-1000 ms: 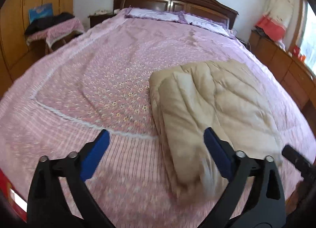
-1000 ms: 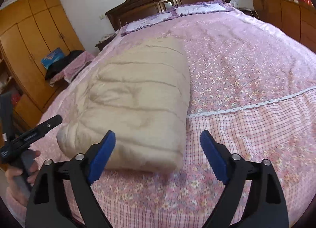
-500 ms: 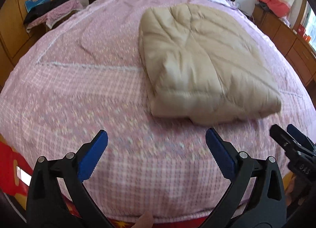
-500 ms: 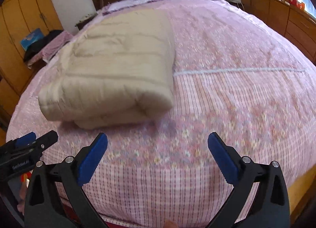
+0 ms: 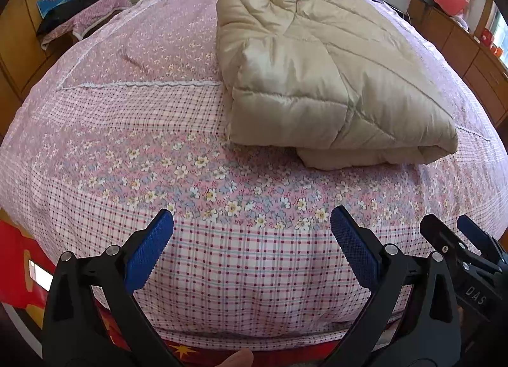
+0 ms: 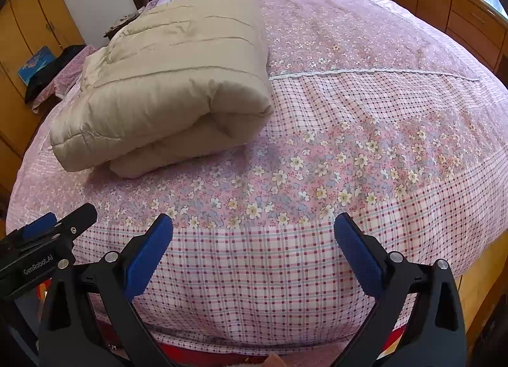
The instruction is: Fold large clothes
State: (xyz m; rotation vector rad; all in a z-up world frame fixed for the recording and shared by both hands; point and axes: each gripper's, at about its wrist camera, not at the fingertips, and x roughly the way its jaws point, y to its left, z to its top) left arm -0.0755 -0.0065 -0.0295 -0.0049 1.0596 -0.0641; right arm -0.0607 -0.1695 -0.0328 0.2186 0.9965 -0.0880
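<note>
Here the folded beige quilted coat (image 5: 320, 71) lies on the bed (image 5: 133, 132), back from its foot edge and well clear of both tools. The left hand-held gripper (image 5: 252, 233) and the right hand-held gripper (image 6: 253, 233) hang over the foot edge, jaws spread wide and empty.
</note>
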